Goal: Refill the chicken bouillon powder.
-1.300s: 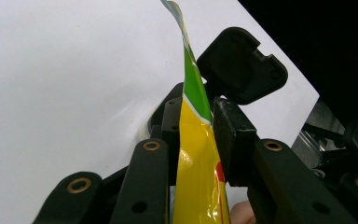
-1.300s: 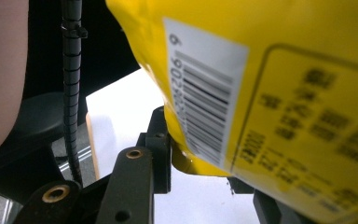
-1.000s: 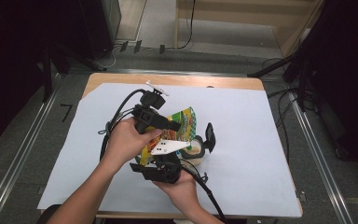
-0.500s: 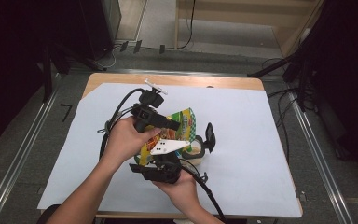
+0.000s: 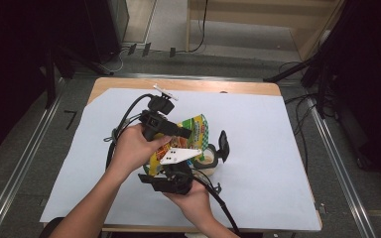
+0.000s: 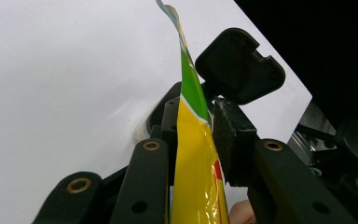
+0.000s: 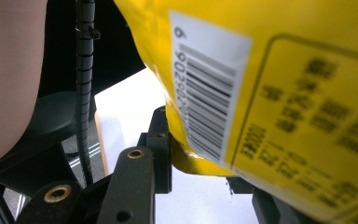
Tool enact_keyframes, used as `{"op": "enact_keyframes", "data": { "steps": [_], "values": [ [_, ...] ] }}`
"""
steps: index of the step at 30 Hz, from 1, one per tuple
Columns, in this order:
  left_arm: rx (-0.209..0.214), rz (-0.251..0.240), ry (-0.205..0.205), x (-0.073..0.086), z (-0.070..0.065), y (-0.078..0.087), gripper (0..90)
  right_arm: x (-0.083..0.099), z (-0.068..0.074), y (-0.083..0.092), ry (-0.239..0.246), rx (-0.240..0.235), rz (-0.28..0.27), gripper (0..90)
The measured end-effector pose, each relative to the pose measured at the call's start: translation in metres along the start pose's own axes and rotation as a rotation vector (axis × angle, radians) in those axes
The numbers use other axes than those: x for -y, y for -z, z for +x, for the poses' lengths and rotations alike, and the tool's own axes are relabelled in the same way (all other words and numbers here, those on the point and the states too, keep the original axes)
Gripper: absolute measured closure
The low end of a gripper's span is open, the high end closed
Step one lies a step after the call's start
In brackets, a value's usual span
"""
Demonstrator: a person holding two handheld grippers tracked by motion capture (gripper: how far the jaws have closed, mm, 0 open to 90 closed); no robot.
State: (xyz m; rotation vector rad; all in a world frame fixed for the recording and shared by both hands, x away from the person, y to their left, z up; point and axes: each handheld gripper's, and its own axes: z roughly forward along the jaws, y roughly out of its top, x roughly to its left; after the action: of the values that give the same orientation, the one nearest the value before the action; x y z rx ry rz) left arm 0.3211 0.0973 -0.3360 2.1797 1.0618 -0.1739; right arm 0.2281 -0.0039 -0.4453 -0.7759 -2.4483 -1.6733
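Left hand-held gripper (image 6: 193, 140) clamped on yellow packet (image 6: 196, 172).

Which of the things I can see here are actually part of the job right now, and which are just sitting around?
In the job:
- yellow and green snack packet, gripped by both
- left tongs
- right tongs
- small pot with black flip lid, right under the packet

Just lying about:
- white sheet covering the table
- cables on the floor behind

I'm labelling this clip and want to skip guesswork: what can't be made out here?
- High view: the pale container is mostly hidden by the yellow packet and the grey plate; its contents cannot be told.
- Right gripper view: the packet's printed text is blurred, and the packet hides the right gripper's far finger.
- Left gripper view: the packet's top runs off the frame edge.
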Motion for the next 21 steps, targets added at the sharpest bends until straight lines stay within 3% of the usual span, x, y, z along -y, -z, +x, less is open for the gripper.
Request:
{"op": "enact_keyframes", "data": {
  "steps": [21],
  "values": [
    [0.014,0.005,0.013,-0.0017,0.0050,-0.0003,75.1,-0.0017,0.0016,0.0003,0.000,-0.001,0.006,68.7]
  ]
}}
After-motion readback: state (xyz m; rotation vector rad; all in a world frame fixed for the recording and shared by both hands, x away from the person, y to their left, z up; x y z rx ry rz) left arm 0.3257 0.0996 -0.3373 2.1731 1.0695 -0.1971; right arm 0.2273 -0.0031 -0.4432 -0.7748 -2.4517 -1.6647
